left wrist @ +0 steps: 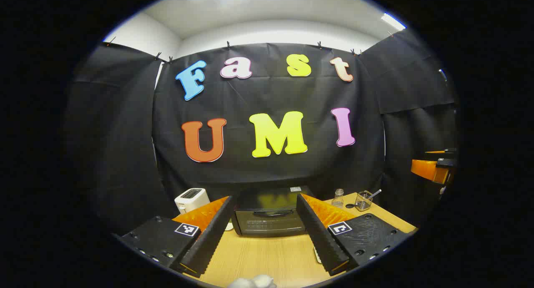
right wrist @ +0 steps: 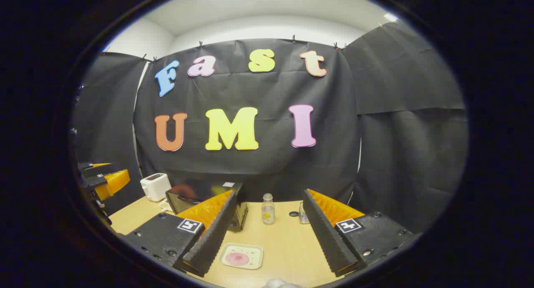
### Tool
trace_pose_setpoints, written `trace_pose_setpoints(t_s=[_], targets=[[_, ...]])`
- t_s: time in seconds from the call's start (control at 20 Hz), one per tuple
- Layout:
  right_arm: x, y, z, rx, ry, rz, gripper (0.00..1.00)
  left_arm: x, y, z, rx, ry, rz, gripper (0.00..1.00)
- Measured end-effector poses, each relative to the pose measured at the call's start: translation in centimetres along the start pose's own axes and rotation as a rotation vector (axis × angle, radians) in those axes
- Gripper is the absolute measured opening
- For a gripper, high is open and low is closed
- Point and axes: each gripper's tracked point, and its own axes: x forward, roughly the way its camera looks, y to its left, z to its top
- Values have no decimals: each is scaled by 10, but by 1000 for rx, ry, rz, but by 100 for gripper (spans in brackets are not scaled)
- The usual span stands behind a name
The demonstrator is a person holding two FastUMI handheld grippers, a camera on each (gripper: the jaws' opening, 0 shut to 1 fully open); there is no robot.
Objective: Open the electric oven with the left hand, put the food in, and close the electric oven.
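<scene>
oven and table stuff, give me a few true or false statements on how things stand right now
1. The black electric oven has its door closed. True.
2. The left gripper has its jaws clamped on the oven handle. False: the jaws stand open, short of the oven.
3. The white toaster sits on the wooden table beside the oven. True.
4. The small square plate with pink food is inside the oven. False: it lies on the table, in the right gripper view.
5. The right gripper holds the clear glass bottle. False: its jaws are open and empty.

Both views face the wall, sharing the oven [left wrist: 269, 217] and table [left wrist: 271, 254].
</scene>
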Motion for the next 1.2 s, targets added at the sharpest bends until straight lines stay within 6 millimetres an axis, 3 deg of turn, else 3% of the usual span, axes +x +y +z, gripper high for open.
trace_pose_setpoints(t_s=[0.3,0.5,0.6,0.65,0.7,0.9,1.2], targets=[[14,12,-10,-16,18,14,99,3,0,-1,-1,-11,5,96],[23,12,-12,-19,22,14,100,13,1,-3,1,-5,4,100],[25,10,-12,-20,28,11,99,20,2,-4,2,-4,7,96],[27,9,-12,-21,31,10,99,23,1,-7,1,1,4,100],[29,9,-11,-22,34,6,99,29,1,-10,-2,5,3,96],[36,8,-13,-32,60,-9,100,63,-5,-24,-20,22,-17,96],[15,-14,-4,-29,75,-104,100,135,-15,-56,-46,63,-61,97]])
